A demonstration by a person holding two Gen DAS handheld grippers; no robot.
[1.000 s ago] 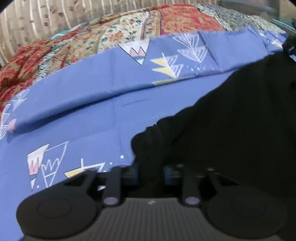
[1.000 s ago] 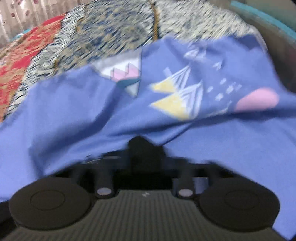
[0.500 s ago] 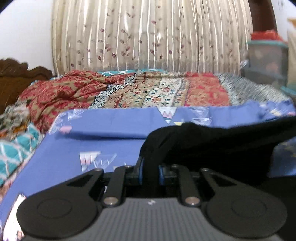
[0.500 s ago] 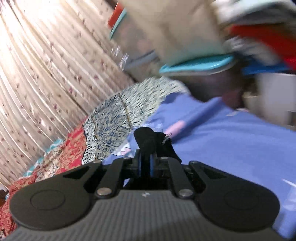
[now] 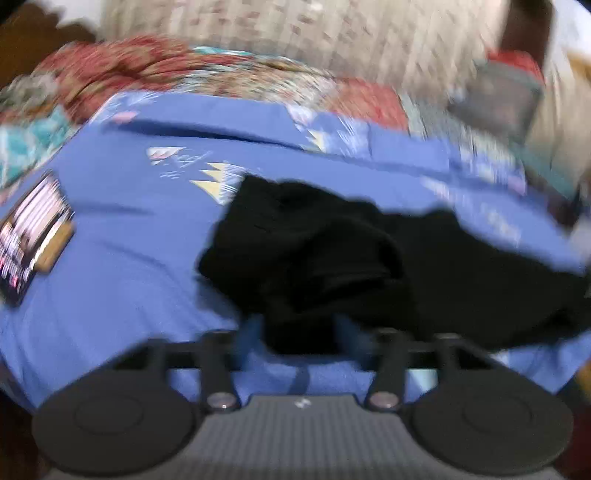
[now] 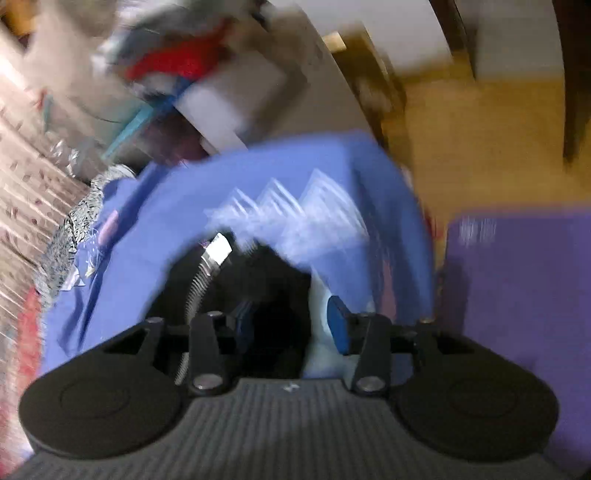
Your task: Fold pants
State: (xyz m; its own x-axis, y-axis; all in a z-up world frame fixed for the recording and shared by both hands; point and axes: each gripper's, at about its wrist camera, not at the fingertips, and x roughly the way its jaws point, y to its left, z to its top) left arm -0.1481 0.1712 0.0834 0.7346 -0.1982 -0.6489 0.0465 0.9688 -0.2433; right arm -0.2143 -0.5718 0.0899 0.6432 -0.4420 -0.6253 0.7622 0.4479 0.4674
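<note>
The black pants (image 5: 332, 254) lie bunched on the blue patterned bedsheet (image 5: 129, 258), trailing off to the right. My left gripper (image 5: 299, 328) sits at their near edge. Its jaws are opening, a fold of black cloth lies loose between the blue pads (image 5: 251, 328), and they do not press on it. In the blurred right wrist view, my right gripper (image 6: 290, 325) is also opening, its blue pads (image 6: 338, 325) apart. Black cloth (image 6: 273, 288) rests by the left pad, with a pale ribbed strip and shiny piece (image 6: 218, 251) on it. The bedsheet (image 6: 258, 177) lies beyond.
A lit phone (image 5: 33, 236) lies on the sheet at the left. Patterned quilts (image 5: 184, 77) are heaped at the back before a curtain (image 5: 332, 29). A plastic box (image 5: 495, 96) stands back right. Right of the bed are a purple mat (image 6: 517, 288) and wooden floor (image 6: 480, 129).
Both grippers, shut on black cloth half a second ago, now have their jaws apart, and the pants have dropped onto the sheet. The right view has swung toward the bed's edge and floor.
</note>
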